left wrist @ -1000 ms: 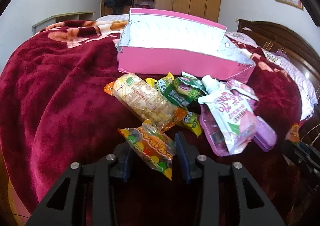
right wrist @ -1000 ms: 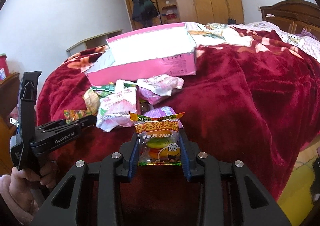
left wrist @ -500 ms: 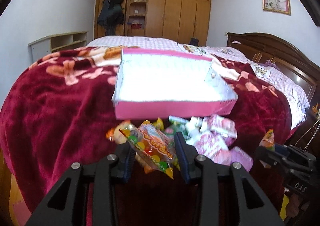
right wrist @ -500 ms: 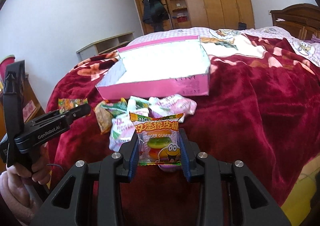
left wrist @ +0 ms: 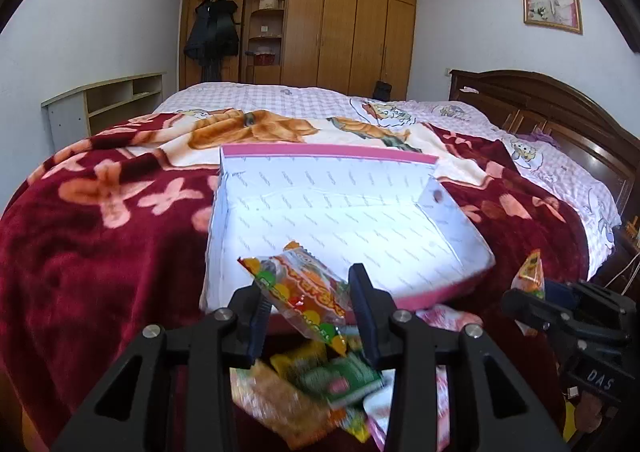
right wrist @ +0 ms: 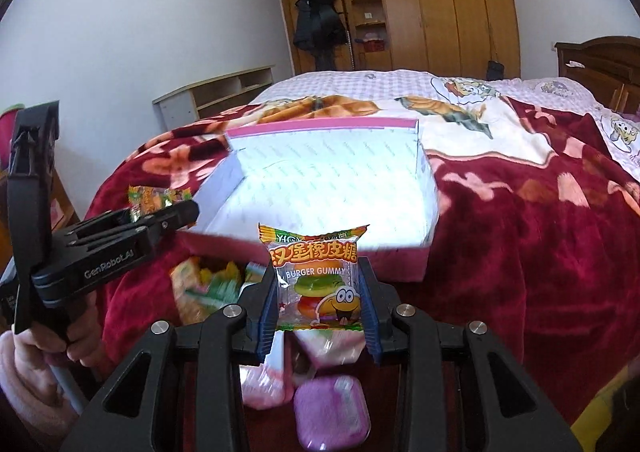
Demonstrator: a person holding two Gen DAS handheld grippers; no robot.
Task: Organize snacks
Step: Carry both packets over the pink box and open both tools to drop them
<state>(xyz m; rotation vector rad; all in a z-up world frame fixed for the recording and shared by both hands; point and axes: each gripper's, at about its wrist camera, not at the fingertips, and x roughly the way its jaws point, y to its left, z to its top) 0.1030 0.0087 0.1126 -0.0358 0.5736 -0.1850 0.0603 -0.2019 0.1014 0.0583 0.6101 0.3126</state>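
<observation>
Left wrist: left tool point(left wrist: 308, 304) pinches a gummy packet point(left wrist: 302, 292); right tool point(right wrist: 320, 306) grips a burger gummy packet point(right wrist: 316, 280).

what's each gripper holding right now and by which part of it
The left gripper clamps a tilted gummy candy packet across its middle. The right gripper pinches an upright burger gummy packet by its two side edges.
</observation>
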